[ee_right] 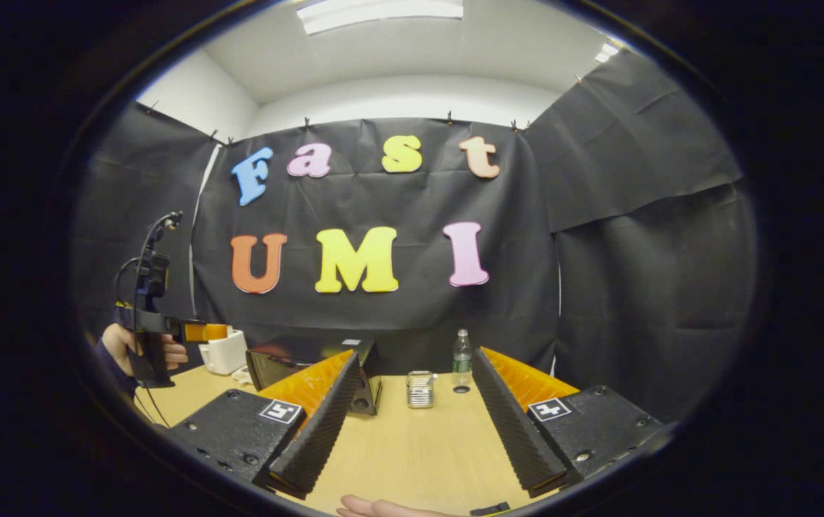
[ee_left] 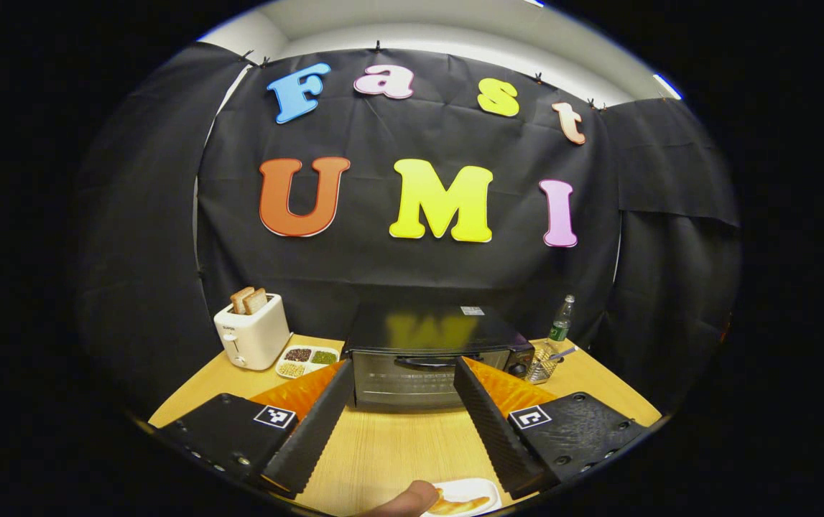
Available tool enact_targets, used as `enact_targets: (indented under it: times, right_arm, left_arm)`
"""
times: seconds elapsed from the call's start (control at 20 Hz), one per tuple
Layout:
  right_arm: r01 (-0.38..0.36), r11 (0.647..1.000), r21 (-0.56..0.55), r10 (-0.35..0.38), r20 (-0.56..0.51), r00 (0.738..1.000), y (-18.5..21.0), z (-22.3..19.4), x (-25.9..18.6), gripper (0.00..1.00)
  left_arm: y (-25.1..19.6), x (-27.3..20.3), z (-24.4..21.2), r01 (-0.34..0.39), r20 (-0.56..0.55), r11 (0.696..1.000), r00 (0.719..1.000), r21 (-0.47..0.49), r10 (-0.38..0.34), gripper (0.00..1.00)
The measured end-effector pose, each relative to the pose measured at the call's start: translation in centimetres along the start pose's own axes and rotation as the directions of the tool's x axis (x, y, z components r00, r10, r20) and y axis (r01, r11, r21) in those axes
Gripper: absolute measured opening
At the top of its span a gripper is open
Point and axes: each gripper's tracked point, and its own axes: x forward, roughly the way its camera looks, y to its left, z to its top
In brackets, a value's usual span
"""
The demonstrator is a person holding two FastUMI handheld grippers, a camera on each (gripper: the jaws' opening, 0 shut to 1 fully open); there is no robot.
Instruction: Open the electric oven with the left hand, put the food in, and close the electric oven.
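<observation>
Nearest in the left gripper view, a plate of food point(ee_left: 463, 497) sits at the front edge of the tabletop point(ee_left: 390, 445), with a fingertip point(ee_left: 408, 500) just beside it. Above it the left gripper point(ee_left: 401, 424) hangs with its jaws spread wide and holding nothing, aimed straight at the oven point(ee_left: 429, 352). The oven stands farther back on the tabletop, its door shut and the dark handle point(ee_left: 429, 361) running across the top of the door. A toaster point(ee_left: 252, 334) with bread and a small snack tray point(ee_left: 307, 360) stand to its left, a bottle point(ee_left: 561, 323) and a wire basket point(ee_left: 542, 366) to its right.

In the right gripper view the right gripper point(ee_right: 412, 431) also hangs over bare wood with jaws wide apart and empty.

The first step looks to be in hand: nothing is opened yet. The next move likely calls for carrying the left gripper forward to the handle, closing on it, and pulling the door down and outward without dragging the oven.
</observation>
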Motion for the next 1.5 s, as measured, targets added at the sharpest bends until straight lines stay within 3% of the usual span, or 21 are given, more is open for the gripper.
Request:
enact_targets:
  times: [0.45,0.55,0.8,0.95,1.2,1.5]
  right_arm:
    - [0.006,1.000,0.001,-0.006,-0.055,0.998,-1.6,-2.9,2.4,1.00]
    - [0.013,1.000,-0.001,-0.013,-0.064,0.998,-1.8,-3.4,2.7,1.00]
    - [0.037,0.999,-0.002,-0.037,-0.064,0.997,-2.8,-3.9,3.0,1.00]
    - [0.050,0.999,-0.001,-0.050,-0.061,0.997,-2.9,-4.0,2.9,1.00]
    - [0.057,0.998,0.010,-0.057,-0.043,0.997,-3.1,-3.7,2.3,1.00]
    - [0.012,1.000,0.016,-0.011,-0.054,0.998,-1.2,-3.7,-0.4,1.00]
  left_arm:
    - [-2.5,11.4,-2.3,0.044,-0.064,0.997,0.997,-0.057,-0.047,0.93]
    - [-3.7,13.0,-3.0,0.071,-0.078,0.997,0.994,-0.044,-0.074,0.92]
    - [-5.6,15.6,-5.5,0.062,-0.146,0.998,0.988,0.011,-0.060,0.93]
    - [-5.1,16.0,-6.3,0.011,-0.176,0.996,0.984,0.094,0.006,0.95]
    - [-5.1,14.5,-7.3,-0.002,-0.190,0.999,0.982,0.044,0.010,0.98]
    - [-5.7,9.9,-9.4,-0.038,-0.200,0.998,0.979,0.052,0.047,0.98]
